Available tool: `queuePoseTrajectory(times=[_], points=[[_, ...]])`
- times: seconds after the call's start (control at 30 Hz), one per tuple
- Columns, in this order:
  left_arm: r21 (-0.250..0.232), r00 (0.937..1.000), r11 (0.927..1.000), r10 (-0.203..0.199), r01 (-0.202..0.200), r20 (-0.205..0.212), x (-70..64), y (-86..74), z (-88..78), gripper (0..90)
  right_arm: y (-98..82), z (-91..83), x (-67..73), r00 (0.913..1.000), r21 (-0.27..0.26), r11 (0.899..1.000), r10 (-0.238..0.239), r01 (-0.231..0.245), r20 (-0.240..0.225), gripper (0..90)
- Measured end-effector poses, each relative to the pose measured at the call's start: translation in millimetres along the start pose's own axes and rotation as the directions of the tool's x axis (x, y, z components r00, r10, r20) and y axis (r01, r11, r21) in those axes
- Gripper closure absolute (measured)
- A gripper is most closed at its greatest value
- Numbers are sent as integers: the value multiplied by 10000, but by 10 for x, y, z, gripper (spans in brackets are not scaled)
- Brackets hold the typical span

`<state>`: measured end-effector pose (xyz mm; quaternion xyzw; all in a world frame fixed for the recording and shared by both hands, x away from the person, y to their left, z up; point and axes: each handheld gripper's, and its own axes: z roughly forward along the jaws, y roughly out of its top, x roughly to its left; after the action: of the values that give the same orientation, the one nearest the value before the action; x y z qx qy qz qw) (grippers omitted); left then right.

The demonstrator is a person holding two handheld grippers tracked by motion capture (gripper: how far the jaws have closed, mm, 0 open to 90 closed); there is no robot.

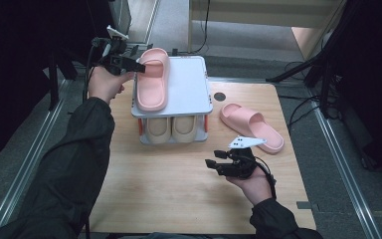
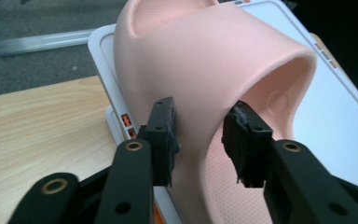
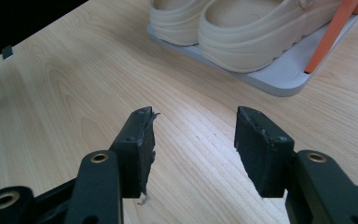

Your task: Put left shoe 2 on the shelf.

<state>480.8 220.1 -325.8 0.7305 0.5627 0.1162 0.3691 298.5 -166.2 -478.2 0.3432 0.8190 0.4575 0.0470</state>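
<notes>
A pink slipper (image 1: 152,87) lies on the left half of the white top shelf (image 1: 191,84) of a small two-level rack. My left gripper (image 1: 138,67) reaches in from the left at the slipper's far end. In the left gripper view its jaws (image 2: 203,123) straddle the edge of the slipper's strap (image 2: 214,56); the left pad lies against the outside and the right pad stands off inside, so it is open. The second pink slipper (image 1: 252,127) lies on the table right of the rack. My right gripper (image 1: 211,165) hovers open and empty (image 3: 193,128) over bare wood.
A pair of beige clogs (image 1: 171,128) fills the rack's lower shelf, also seen as beige clogs (image 3: 242,28) beside an orange post (image 3: 331,35). A dark round hole (image 1: 220,96) marks the tabletop behind the rack. Metal rails run along both table sides.
</notes>
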Motion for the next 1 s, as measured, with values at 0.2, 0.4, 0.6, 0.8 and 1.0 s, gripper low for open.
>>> queuePoseTrajectory(times=[0.2,0.4,0.6,0.8,1.0], points=[[-80,9997,9998,202,-201,156,-6,-28,-112,553,25,-54,-5,9999,-333,9994,-76,81,138,482],[-343,9988,9990,313,-300,371,14,-81,-266,512,39,-111,-39,9996,-439,9990,-42,55,289,484],[-510,9979,9983,295,-265,582,85,-168,-383,479,55,-206,-117,9983,-558,9984,-28,61,586,490],[-618,9919,9978,315,-240,1230,128,-360,-465,451,89,-313,-218,9963,-724,9974,42,20,861,502],[-666,9923,9972,403,-326,1175,159,-521,-513,424,110,-356,-355,9949,-689,9975,203,-135,989,584]])
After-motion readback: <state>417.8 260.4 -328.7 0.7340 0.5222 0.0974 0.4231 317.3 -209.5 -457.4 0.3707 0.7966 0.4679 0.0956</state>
